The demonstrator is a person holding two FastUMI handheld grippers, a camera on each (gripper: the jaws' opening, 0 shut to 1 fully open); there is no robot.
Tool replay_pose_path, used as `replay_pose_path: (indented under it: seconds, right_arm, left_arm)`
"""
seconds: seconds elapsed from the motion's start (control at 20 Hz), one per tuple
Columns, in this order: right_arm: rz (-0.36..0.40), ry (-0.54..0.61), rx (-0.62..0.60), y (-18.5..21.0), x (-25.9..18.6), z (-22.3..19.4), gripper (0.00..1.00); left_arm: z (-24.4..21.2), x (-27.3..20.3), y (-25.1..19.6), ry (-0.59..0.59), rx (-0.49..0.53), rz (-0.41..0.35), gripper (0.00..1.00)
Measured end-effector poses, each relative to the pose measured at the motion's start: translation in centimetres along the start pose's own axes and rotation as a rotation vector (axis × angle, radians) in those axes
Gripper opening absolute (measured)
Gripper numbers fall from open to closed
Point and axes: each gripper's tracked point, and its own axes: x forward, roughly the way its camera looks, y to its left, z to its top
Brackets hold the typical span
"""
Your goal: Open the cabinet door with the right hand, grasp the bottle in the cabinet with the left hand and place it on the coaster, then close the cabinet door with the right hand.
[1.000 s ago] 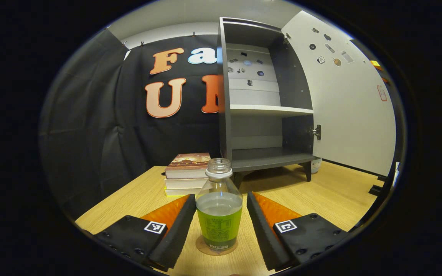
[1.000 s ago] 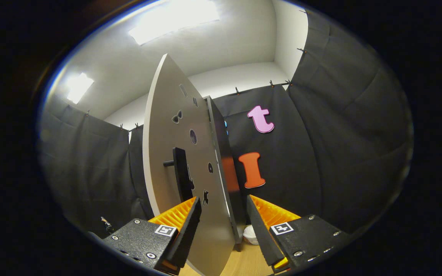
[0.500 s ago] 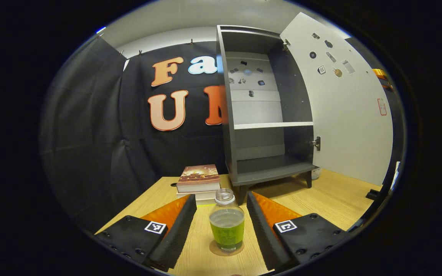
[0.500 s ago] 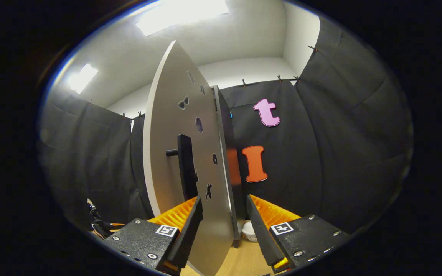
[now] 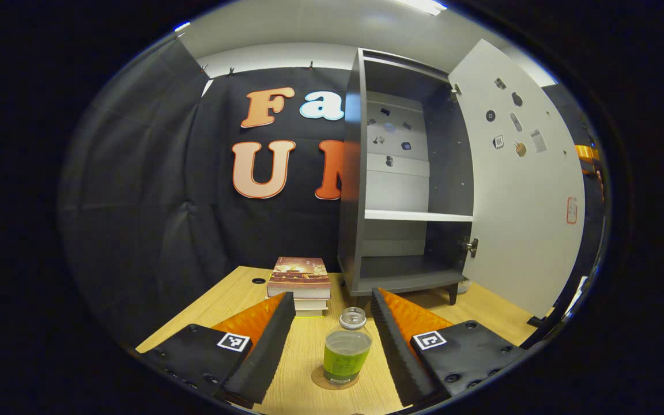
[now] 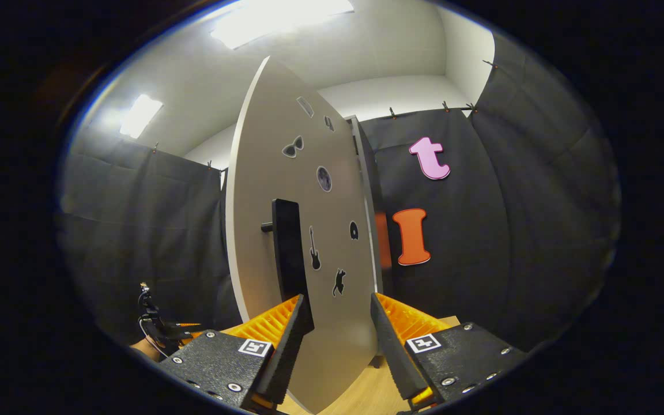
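Backing off, the left gripper [image 5: 332,323] now hangs open and empty, the bottle [image 5: 346,353] standing on its coaster [image 5: 319,381]. Ahead of the right gripper [image 6: 336,328], also spread and empty, the cabinet door [image 6: 332,253] stands open, its upright handle [image 6: 289,253] left of centre.

Pretty bright in here, all from the ceiling panels [image 6: 277,14] overhead, which blow out to pure white glare in the right gripper view. Dark cloth walls soak up most of it. Everything's sharp, no motion blur, though the cabinet door [image 6: 303,230] bows hard from the fisheye.
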Motion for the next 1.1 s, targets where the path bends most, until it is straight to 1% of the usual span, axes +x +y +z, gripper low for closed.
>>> replay_pose_path:
  seconds: [0.1,0.2,0.3,0.35,0.4,0.6,0.75,1.1]
  right_arm:
    - [0.013,0.003,-0.010,0.7,0.5,-0.1,0.71]
    - [0.022,0.007,-0.015,1.3,1.0,-0.2,0.71]
    - [0.030,0.009,-0.019,1.9,1.5,-0.3,0.71]
    - [0.035,0.010,-0.023,2.4,1.7,-0.4,0.71]
    - [0.039,0.009,-0.025,2.9,1.8,-0.6,0.71]
    - [0.067,0.010,-0.057,5.3,3.1,-0.9,0.71]
    - [0.093,0.013,-0.053,7.1,4.6,-1.3,0.71]
    - [0.185,0.036,0.017,9.2,7.2,-3.1,0.71]
  left_arm:
    - [1.2,0.0,1.3,-0.006,-0.010,0.011,0.88]
    - [2.2,0.0,3.1,-0.002,0.004,0.042,0.92]
    - [3.7,-0.2,4.3,-0.013,0.022,0.067,0.92]
    - [4.6,-0.2,4.7,-0.021,0.030,0.077,0.86]
    - [5.5,-0.4,4.9,-0.031,0.035,0.082,0.92]
    - [8.2,-0.3,5.5,-0.049,0.035,0.106,0.92]
    - [10.1,-0.4,5.9,-0.075,0.033,0.116,0.92]
    - [10.9,-0.4,7.3,-0.091,0.032,0.133,0.92]
